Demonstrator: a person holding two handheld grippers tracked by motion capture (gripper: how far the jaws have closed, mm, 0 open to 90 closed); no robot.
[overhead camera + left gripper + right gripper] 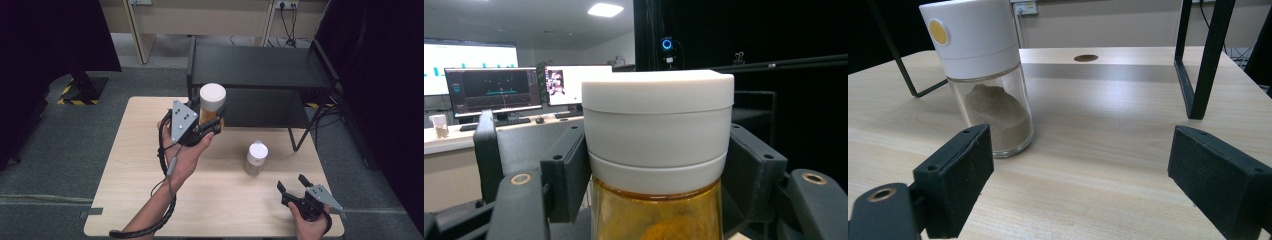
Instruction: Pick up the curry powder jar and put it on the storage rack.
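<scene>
With the left gripper (212, 125) clamped on the amber jar (210, 111) held above the table (140, 165), I keep it upright toward the black shelf (255, 67), right gripper (295, 189) spread and idle.

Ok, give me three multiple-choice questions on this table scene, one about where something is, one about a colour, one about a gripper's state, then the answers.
1. Where is the jar with the greyish powder?
A. standing on the table
B. on the black shelf
C. in the right gripper

2. What colour is the lid of the amber jar?
A. black
B. white
C. yellow

3. What state is the left gripper in?
A. open over the table
B. shut on nothing
C. shut on the amber jar

Answers: 1 A, the high view shows it upright on the wood ahead of the open right gripper. 2 B, the left gripper view shows a white cap. 3 C, both pads press the jar just under its cap.
</scene>
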